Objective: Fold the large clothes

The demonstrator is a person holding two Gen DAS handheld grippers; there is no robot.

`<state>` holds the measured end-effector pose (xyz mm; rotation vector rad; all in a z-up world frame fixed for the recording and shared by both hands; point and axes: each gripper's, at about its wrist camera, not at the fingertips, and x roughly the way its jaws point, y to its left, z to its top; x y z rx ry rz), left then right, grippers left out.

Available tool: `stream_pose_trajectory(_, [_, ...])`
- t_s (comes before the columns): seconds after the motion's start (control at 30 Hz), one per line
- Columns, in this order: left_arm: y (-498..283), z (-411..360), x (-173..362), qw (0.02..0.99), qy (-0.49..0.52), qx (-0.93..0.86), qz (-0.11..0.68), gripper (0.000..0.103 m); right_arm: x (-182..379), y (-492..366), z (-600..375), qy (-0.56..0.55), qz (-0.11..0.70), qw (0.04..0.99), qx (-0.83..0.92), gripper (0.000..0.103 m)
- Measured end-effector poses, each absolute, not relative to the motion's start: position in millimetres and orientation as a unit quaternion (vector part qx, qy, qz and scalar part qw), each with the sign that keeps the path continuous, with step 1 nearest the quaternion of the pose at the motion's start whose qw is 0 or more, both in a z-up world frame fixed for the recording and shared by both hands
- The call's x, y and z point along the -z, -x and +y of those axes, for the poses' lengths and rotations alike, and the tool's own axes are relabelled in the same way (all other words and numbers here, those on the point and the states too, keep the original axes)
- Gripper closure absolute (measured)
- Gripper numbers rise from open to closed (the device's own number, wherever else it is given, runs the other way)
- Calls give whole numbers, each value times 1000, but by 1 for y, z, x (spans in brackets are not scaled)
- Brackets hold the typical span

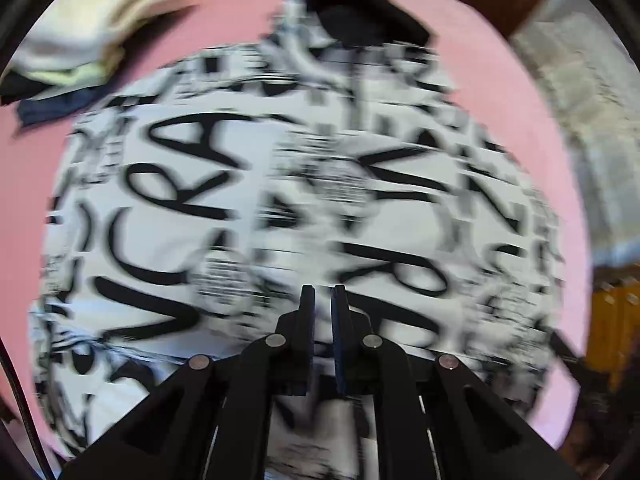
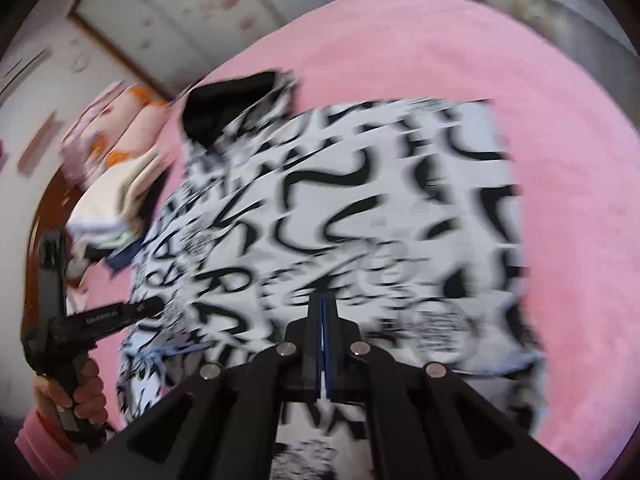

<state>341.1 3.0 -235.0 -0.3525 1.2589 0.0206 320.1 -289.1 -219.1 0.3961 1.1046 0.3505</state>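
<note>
A large white garment (image 1: 224, 168) printed with black letters lies spread on the pink bed (image 1: 500, 100), its black hood part (image 1: 352, 8) at the far end. My left gripper (image 1: 323, 292) hovers over its near half, shut with only a thin slit between the pads and no cloth visibly pinched. The right wrist view shows the same garment (image 2: 360, 200) and black part (image 2: 224, 108). My right gripper (image 2: 322, 300) is above it, blue pads pressed together. At the garment's left edge a hand (image 2: 80, 392) holds the left gripper (image 2: 154, 304). Both views are motion-blurred.
A stack of folded clothes (image 1: 88, 32) sits on the bed left of the garment, also seen as a pile (image 2: 116, 200) in the right wrist view. Behind it lies a pink and orange pillow (image 2: 120, 120). A wooden headboard (image 2: 44, 208) and orange-brown furniture (image 1: 616, 320) border the bed.
</note>
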Motion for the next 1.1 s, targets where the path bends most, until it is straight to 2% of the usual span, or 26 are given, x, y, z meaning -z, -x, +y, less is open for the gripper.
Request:
stream_pose_trajectory(0.23, [-376, -61, 262, 764, 154, 63, 623, 97, 260, -341, -252, -216, 562, 773, -200, 103])
stream_pose_trajectory(0.4, [-407, -67, 289, 758, 177, 29, 627, 98, 287, -370, -256, -228, 576, 768, -163, 103])
stream_pose_trajectory(0.77, [-437, -49, 294, 787, 197, -58, 582, 97, 276, -449, -292, -168, 528, 818, -151, 103])
stream_pose_trajectory(0.9, [-450, -33, 290, 795, 179, -107, 570, 97, 267, -459, -313, -155, 514, 834, -130, 103])
stream_pose_trajectory(1.1, [-457, 4, 291, 788, 217, -131, 561, 97, 263, -463, -353, -156, 496, 848, -100, 103])
